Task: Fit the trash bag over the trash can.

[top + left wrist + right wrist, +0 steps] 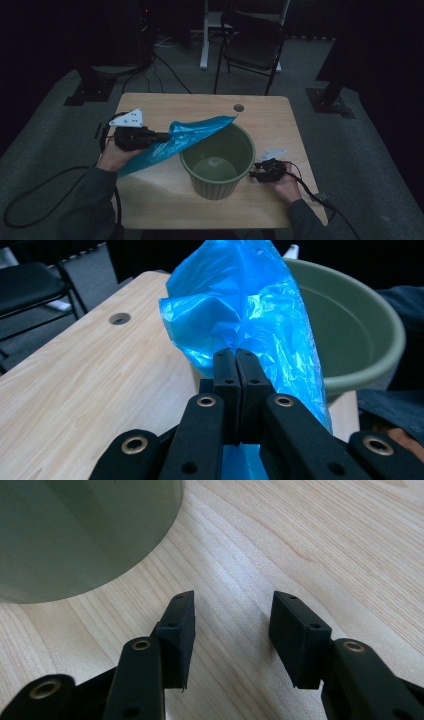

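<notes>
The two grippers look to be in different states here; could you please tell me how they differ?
The left gripper is shut on the blue plastic bag, while the right gripper stands open with nothing between its jaws. The left is held above the table beside the green bin; the right sits low by the bin's other side. Both have black jaws.

Left hand-held gripper (235, 357) clamped tight; right hand-held gripper (232, 622) spread apart.
</notes>
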